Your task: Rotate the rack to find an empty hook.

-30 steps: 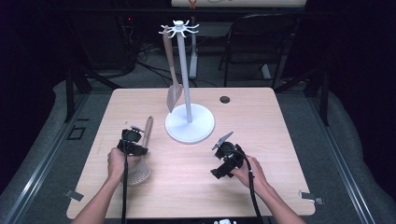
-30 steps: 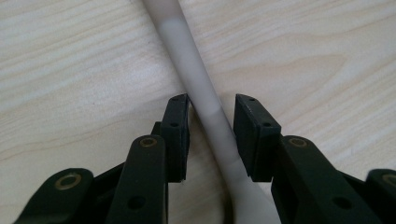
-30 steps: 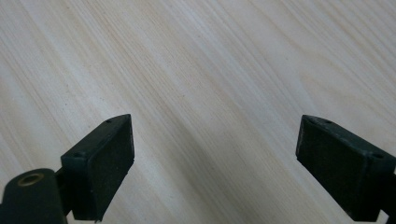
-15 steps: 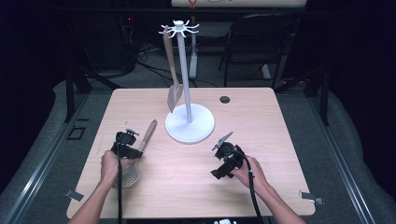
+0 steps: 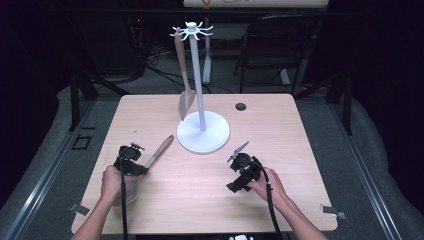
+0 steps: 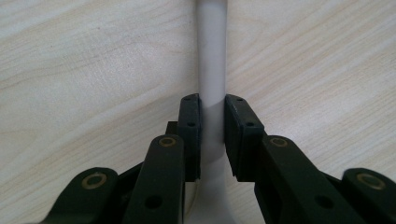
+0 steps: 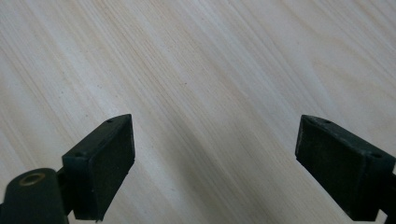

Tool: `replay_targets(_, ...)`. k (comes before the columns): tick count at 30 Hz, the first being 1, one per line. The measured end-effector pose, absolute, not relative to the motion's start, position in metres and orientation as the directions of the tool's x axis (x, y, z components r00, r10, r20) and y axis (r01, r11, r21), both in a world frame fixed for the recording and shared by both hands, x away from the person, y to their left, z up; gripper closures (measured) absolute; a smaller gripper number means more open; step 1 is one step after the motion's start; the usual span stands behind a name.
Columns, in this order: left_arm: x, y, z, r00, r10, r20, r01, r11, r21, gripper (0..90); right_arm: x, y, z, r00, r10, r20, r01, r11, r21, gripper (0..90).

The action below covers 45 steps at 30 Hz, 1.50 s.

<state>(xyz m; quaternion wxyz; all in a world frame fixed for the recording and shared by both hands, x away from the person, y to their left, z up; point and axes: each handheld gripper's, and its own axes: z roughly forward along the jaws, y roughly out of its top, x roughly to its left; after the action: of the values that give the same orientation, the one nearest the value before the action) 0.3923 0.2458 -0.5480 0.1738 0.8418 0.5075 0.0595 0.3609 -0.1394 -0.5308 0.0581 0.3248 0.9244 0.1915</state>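
A utensil with a wooden handle and a pale neck lies on the table at the left. Its see-through head is by the person's left hand. My left gripper points down on the neck. Its jaws have just been closing, and both pads now press on the neck. My right gripper rests low over bare wood at the right, open wide with nothing between its jaws. A white hook stand stands mid-table with a brown spatula hanging from it.
The stand's round base sits between the two hands. A small black round spot lies on the light wooden table behind the right gripper. A dark chair and cables are beyond the far edge.
The left gripper has shifted toward the near left, and the utensil has moved that way with it. The right hand has kept still.
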Motion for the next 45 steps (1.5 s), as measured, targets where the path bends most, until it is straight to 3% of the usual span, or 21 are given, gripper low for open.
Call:
replay_targets(2,0.393,0.244,-0.547,0.473,0.879,-0.067,0.835,-0.422,0.352,74.9,0.362,-0.140,-0.531,-0.782,0.623,0.012,0.580,0.721,0.380,11.6)
replay_targets(4,0.395,0.244,-0.545,0.466,0.882,-0.069,0.840,-0.416,0.349,63.7,0.362,-0.141,-0.531,-0.781,0.625,0.009,0.581,0.720,0.379,11.6)
replay_targets(7,0.396,0.242,-0.540,0.459,0.887,-0.056,0.837,-0.411,0.362,54.5,0.361,-0.141,-0.530,-0.781,0.624,0.011,0.580,0.719,0.383,11.6)
replay_targets(10,0.398,0.239,-0.534,0.466,0.884,-0.047,0.826,-0.415,0.381,52.6,0.362,-0.140,-0.530,-0.782,0.623,0.009,0.579,0.721,0.381,11.6)
replay_targets(24,0.419,0.213,-0.536,0.492,0.870,0.003,0.816,-0.463,0.347,61.0,0.364,-0.141,-0.535,-0.780,0.626,0.025,0.589,0.720,0.366,11.6)
replay_targets(45,0.429,0.207,-0.549,0.482,0.875,0.050,0.825,-0.473,0.311,74.1,0.364,-0.142,-0.535,-0.780,0.625,0.027,0.590,0.720,0.367,11.6)
